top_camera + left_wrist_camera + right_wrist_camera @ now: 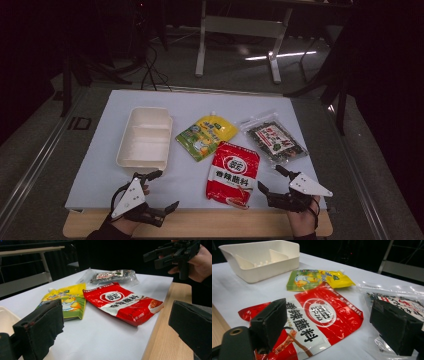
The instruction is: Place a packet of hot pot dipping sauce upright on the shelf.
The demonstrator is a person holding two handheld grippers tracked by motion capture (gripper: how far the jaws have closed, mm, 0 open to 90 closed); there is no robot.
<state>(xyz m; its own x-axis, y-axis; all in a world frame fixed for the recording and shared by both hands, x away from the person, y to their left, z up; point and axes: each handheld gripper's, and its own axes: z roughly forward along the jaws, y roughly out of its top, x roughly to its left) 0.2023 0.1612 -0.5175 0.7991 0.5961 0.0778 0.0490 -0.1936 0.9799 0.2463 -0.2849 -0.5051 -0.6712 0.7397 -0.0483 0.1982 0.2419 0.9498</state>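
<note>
A cream divided tray (145, 137) stands empty at the left of the white sheet (100, 165). To its right lie a yellow-green spout pouch (205, 136), a red seasoning pouch (233, 172) and a clear bag of dark seaweed (274, 140), all flat. My left gripper (167, 190) hovers at the front edge below the tray, open and empty. My right gripper (270, 179) is open just right of the red pouch. The left gripper view has its own gripper (117, 315) wide apart over the sheet, the red pouch (120, 302) beyond. In the right gripper view, its gripper (329, 315) frames the red pouch (324, 312).
The wooden table edge (200, 220) runs along the front under both hands. A white metal frame (240, 30) stands on the dark floor behind the table. Bare sheet lies between the tray and the near edge.
</note>
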